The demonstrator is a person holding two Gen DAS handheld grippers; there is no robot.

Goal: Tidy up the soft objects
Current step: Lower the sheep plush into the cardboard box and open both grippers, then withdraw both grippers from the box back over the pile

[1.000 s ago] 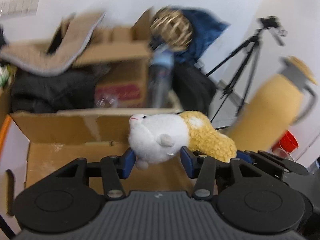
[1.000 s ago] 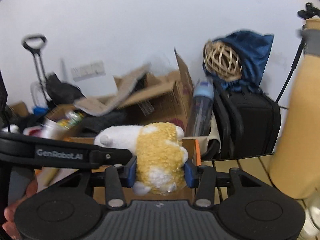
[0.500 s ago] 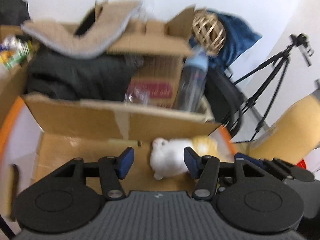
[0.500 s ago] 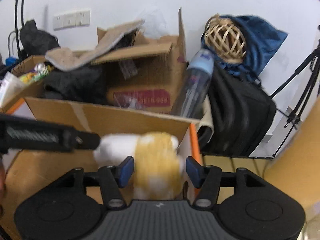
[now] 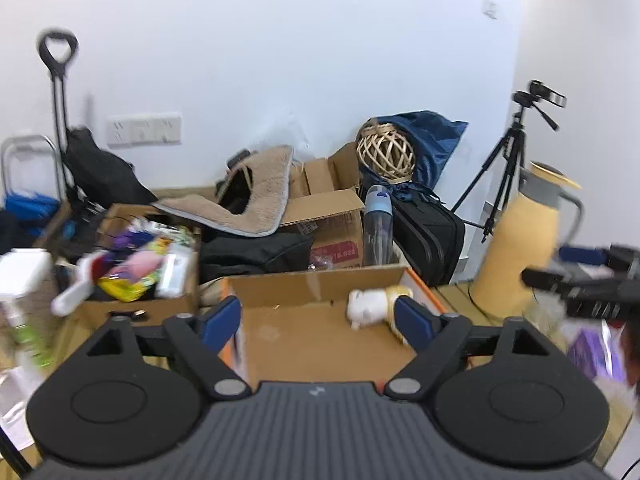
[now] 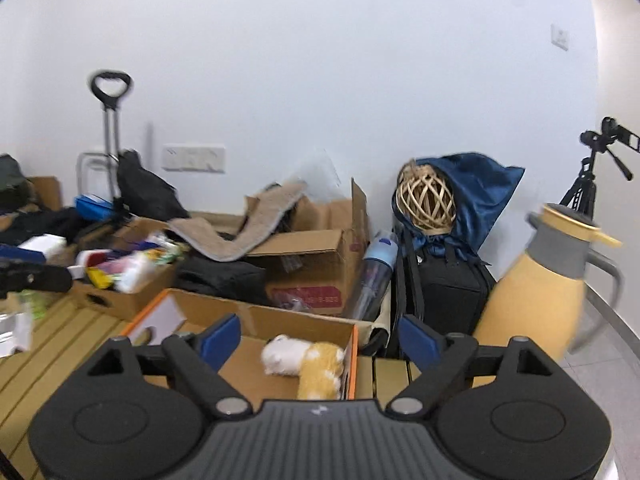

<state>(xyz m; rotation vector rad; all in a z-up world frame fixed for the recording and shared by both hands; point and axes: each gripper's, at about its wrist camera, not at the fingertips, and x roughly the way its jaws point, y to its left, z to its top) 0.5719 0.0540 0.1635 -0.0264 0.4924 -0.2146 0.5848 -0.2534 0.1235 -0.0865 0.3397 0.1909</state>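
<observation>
Plush toy [image 6: 304, 364] is seen lying inside the cardboard box [image 6: 256, 320], so that placement is judged done. Left gripper [image 5: 316, 318] and right gripper [image 6: 320, 338] are held spread wide, empty.

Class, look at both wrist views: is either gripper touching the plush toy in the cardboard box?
Apart. In the right wrist view the plush toy lies in the cardboard box, well below the open right gripper; the left gripper is open too.

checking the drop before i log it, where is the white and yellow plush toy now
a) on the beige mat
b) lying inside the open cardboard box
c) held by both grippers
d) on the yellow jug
b, the plush toy lies on the floor of the open cardboard box, near its orange-edged right wall, and both grippers are open and clear of it.
</observation>
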